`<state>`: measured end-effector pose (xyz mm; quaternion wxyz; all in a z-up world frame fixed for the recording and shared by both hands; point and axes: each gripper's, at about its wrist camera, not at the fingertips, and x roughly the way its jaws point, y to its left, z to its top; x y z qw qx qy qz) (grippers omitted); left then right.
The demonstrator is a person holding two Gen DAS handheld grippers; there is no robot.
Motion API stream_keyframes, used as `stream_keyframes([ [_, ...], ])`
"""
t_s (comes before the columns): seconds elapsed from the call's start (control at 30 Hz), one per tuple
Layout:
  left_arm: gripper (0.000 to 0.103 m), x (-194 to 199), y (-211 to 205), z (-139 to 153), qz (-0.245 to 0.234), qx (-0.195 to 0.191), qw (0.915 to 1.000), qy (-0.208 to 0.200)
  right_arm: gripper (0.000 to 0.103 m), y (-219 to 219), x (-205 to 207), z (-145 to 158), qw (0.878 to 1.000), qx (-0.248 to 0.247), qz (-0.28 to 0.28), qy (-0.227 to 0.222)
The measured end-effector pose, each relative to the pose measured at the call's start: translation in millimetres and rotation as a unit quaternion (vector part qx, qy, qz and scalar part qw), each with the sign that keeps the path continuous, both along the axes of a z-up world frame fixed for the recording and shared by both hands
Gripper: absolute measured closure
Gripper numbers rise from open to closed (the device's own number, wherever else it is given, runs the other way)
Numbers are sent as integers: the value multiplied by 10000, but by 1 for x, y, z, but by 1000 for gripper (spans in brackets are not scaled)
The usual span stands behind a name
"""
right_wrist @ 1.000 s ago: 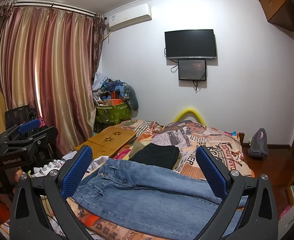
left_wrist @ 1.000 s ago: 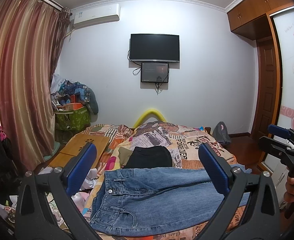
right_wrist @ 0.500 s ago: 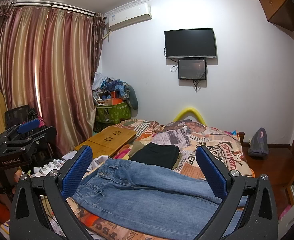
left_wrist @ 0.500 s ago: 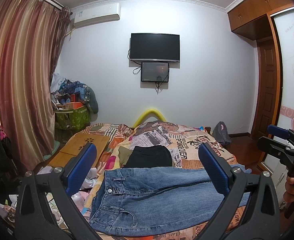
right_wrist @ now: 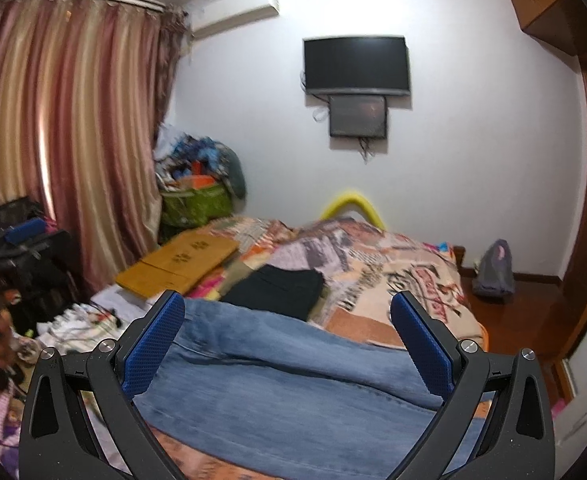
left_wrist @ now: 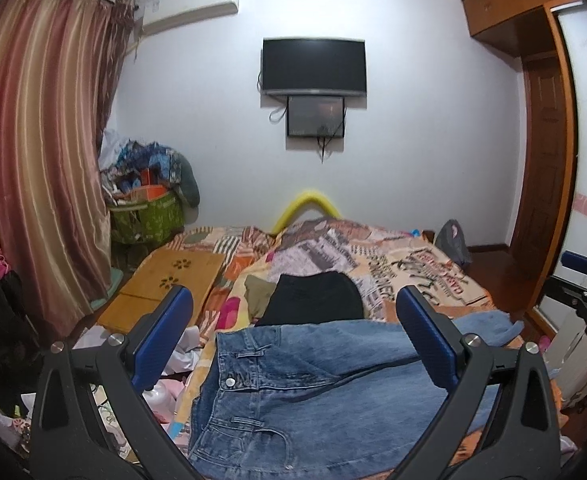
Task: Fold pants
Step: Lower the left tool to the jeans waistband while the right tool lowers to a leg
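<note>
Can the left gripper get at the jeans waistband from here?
Probably yes: the left gripper is open above the jeans, and the waistband lies exposed ahead with nothing covering it.

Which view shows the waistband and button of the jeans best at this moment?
The left wrist view: the jeans lie sharp there, with the waistband, button and belt loops in plain sight. The right wrist view is blurred and shows mostly the legs; no button can be made out there.
</note>
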<state>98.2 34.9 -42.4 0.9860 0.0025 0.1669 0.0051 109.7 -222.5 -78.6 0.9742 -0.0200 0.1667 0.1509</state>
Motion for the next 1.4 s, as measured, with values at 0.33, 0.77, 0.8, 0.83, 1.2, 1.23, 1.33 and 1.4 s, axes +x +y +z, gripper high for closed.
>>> stream_keyframes([
  [0.33, 0, 124, 48, -51, 460, 110, 9951, 873, 0, -42, 81, -53, 9932, -551, -469, 909],
  [0.77, 14, 271, 110, -153, 930, -72, 9694, 2270, 2, -67, 182, -114, 9770, -940, -545, 1833],
  [0.8, 16, 277, 115, -160, 960, -122, 9674, 2342, 2, -68, 188, -118, 9762, -966, -541, 1865],
  [0.83, 18, 285, 120, -169, 998, -174, 9643, 2446, 2, -69, 195, -123, 9750, -978, -501, 1934],
  [1.2, 30, 326, 144, -240, 956, -355, 9368, 3346, 12, -53, 274, -177, 9488, -707, 366, 3057],
  [1.23, 31, 329, 144, -244, 903, -412, 9346, 3416, 13, -49, 279, -181, 9458, -761, 454, 3125],
  [1.33, 32, 332, 144, -251, 841, -461, 9312, 3516, 23, -35, 291, -196, 9340, -938, 777, 3360],
  [1.4, 32, 335, 145, -254, 839, -520, 9293, 3558, 27, -25, 298, -204, 9252, -1080, 994, 3499],
])
